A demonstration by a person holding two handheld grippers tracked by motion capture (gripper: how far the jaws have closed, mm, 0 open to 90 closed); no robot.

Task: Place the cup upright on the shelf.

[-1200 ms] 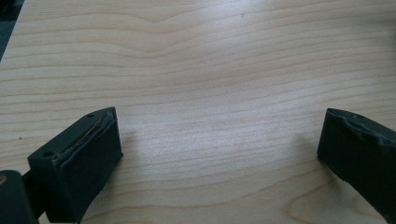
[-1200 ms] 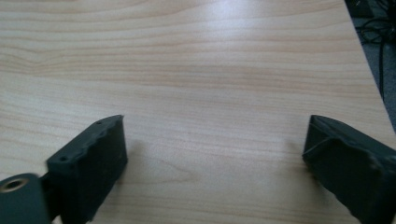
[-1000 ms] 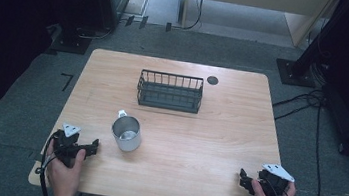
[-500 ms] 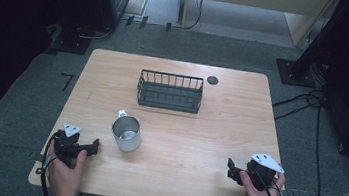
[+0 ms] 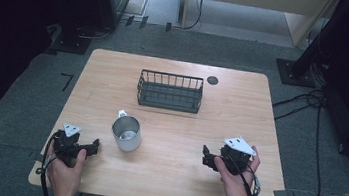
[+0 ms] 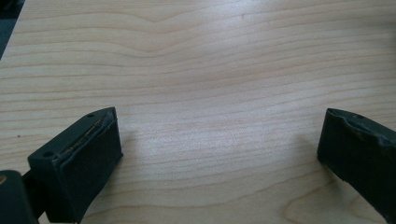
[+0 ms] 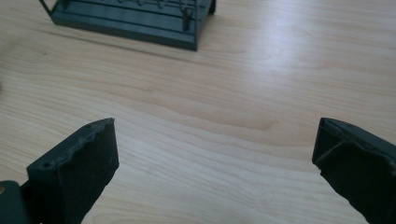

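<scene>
A light wooden table (image 5: 241,111) carries a black wire basket (image 5: 170,91) and a shiny metal mug (image 5: 127,133). Left tongs (image 5: 94,144) beside the mug and right tongs (image 5: 205,157) both gape, empty.

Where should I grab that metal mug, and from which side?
Probably the metal mug by its rim, from above: it stands upright with its mouth open, one jaw inside, one outside. Its white handle points toward the wire basket, away from the open left gripper.
</scene>
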